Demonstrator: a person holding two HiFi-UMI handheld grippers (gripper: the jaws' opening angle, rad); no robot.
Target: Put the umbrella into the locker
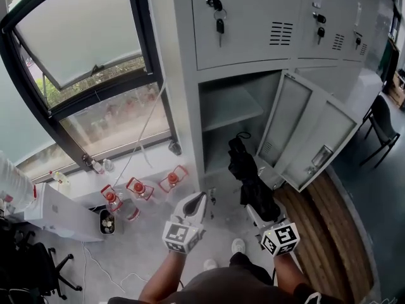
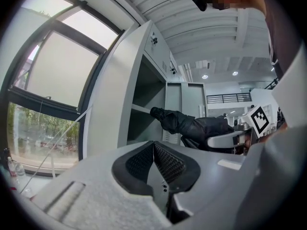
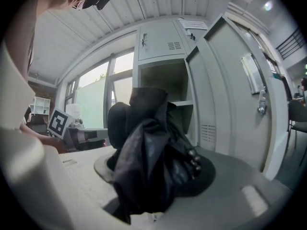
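Window [image 1: 82,75] left; open locker door [image 1: 329,138] beside umbrella [image 1: 250,176].

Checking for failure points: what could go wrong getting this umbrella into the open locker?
The right hand-held gripper grips the umbrella by loose folded fabric, so it might slip. Its top sits near the locker shelf edge and could catch there. The open door stands close alongside and could get bumped.

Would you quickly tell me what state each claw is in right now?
Left claw: closed, holding nothing.
Right claw: closed on the black umbrella.
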